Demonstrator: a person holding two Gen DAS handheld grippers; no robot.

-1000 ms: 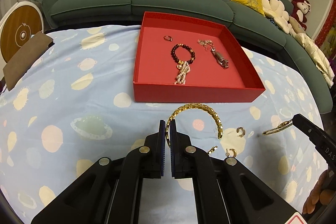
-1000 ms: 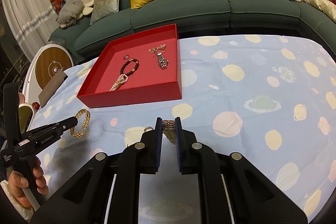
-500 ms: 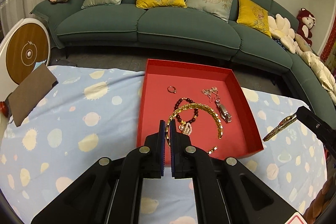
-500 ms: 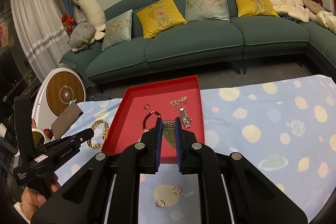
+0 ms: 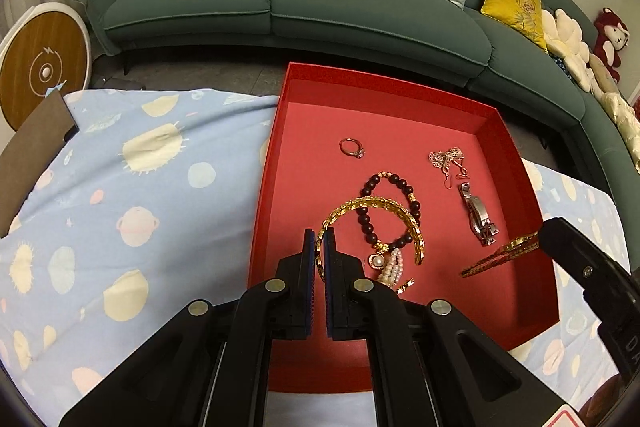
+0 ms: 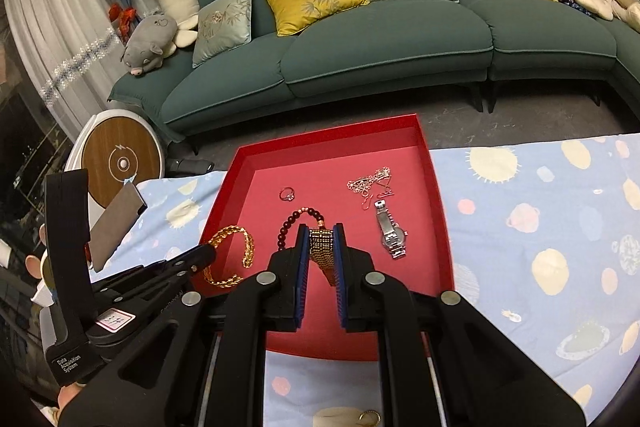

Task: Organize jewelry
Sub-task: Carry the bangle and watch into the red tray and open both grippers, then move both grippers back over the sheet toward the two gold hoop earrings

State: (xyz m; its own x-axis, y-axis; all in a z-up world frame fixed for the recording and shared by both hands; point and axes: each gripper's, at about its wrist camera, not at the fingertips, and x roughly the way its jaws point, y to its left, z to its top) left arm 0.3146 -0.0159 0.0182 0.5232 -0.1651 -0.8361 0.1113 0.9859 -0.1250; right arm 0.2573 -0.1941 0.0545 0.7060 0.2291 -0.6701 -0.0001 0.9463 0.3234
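Both tongs are carrying gold pieces over the red tray

The left gripper (image 5: pixel 319 241) is pinching a stiff gold chain bangle (image 5: pixel 376 205) by its rim; the right gripper (image 6: pixel 321 247) is squeezing a flat woven gold mesh band (image 6: pixel 322 251), which is hanging limp. Both are hovering above the red tray (image 5: pixel 280 147), a shallow matte box. If released here, the bangle is likely landing on the dark bead bracelet (image 5: pixel 390 183) with its pearl tassel and tangling; the band risks striking the steel watch (image 6: pixel 390 231). A hoop earring (image 6: pixel 370 415) is lying outside on the soft patterned cloth (image 6: pixel 520 227).
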